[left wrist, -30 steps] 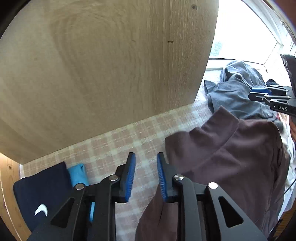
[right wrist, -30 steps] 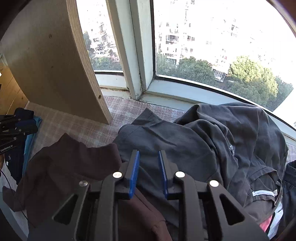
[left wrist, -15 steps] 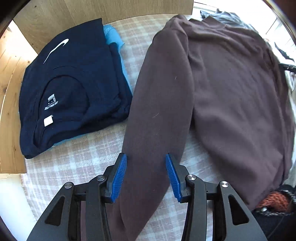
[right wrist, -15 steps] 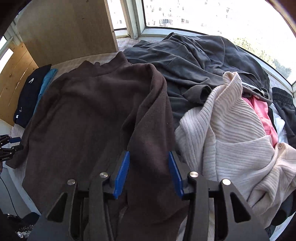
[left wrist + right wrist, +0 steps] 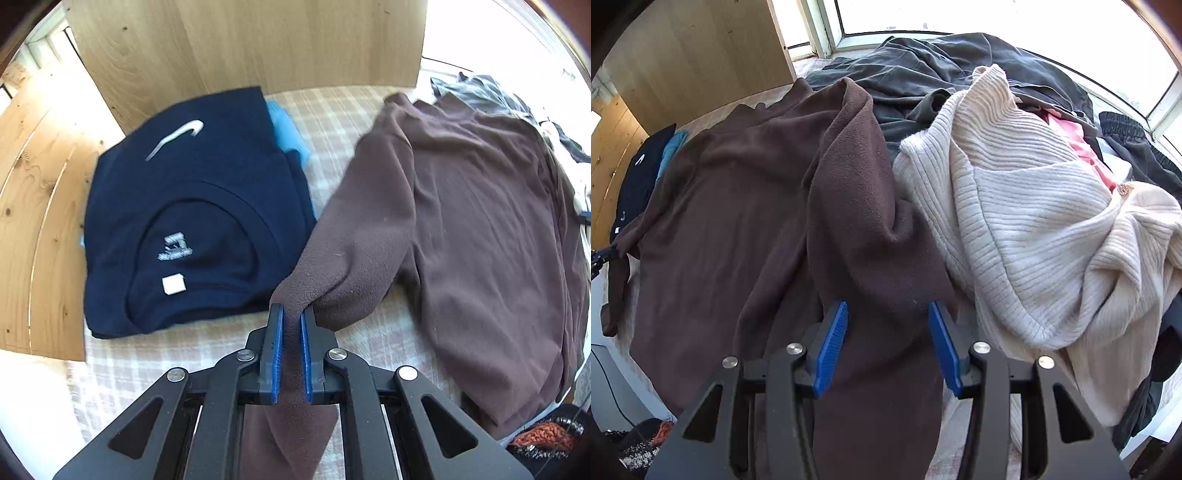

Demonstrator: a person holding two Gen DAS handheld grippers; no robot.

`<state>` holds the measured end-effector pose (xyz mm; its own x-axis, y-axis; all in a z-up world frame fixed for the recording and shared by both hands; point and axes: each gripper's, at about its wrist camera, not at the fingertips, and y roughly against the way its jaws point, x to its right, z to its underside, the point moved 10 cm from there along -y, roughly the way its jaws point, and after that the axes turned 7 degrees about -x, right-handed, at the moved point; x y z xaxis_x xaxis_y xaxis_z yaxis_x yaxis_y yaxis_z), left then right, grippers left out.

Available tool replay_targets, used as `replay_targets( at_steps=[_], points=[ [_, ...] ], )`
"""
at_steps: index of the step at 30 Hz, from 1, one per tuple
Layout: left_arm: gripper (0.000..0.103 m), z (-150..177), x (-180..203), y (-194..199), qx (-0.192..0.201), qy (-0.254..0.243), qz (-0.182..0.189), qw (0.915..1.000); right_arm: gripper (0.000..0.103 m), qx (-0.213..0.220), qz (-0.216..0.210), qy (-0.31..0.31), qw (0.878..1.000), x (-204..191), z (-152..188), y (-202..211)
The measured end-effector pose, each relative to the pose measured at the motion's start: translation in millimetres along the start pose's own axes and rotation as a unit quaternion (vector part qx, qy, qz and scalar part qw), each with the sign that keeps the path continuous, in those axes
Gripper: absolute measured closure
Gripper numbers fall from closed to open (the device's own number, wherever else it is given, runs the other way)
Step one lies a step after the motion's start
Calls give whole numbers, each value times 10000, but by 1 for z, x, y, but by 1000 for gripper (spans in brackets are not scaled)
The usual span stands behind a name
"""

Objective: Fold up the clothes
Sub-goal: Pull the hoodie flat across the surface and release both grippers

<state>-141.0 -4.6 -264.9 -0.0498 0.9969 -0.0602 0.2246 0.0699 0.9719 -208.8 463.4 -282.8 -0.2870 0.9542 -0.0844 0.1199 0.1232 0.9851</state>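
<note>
Two tongs (image 5: 291, 314) on brown fleece (image 5: 480, 221)

Both the left gripper (image 5: 291, 317) and the right gripper (image 5: 888, 314) have matte black linkage arms, silver pivot screws and ribbed blue finger pads.

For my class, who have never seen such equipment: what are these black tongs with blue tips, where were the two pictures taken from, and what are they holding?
A person holds a hand-held gripper in each hand; a camera on each looks along its fingers. In the left view, the left hand-held gripper is closing on a sleeve of the brown fleece, beside a folded navy shirt on the checked cloth. In the right view, the right hand-held gripper is opening astride the other sleeve, without pinching it. A cream knit sweater lies alongside.
</note>
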Motion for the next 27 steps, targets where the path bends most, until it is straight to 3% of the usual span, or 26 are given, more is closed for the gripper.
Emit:
replay_targets(
  at_steps=[6, 10, 14, 19, 20, 21, 25, 27],
  points=[
    [94, -19, -36, -23, -128, 108, -172, 9997, 56, -143, 196, 262, 9994, -14, 8, -10],
    [79, -14, -45, -35, -159, 171, -83, 9997, 55, -298, 431, 480, 9975, -26, 18, -24],
    [65, -2, -57, -21, -33, 352, 148, 9993, 52, -531, 807, 656, 9932, -32, 36, -44],
    [66, 23, -56, 11, 171, 194, -98, 9996, 53, -515, 1250, 997, 9858, -30, 43, -61],
    [66, 29, -54, 18, 207, 130, -150, 9996, 55, -518, 1199, 1007, 9863, -30, 43, -61],
    [65, 35, -54, 23, 230, 109, -176, 9995, 66, -517, 1148, 1011, 9869, -29, 42, -60],
    [65, 55, -65, 31, 217, 256, -246, 9991, 87, -435, 1175, 1048, 9866, -19, 41, -50],
    [65, 69, -56, 39, 254, 168, -78, 9995, 89, -331, 1336, 990, 9855, -7, 39, -40]
  ],
)
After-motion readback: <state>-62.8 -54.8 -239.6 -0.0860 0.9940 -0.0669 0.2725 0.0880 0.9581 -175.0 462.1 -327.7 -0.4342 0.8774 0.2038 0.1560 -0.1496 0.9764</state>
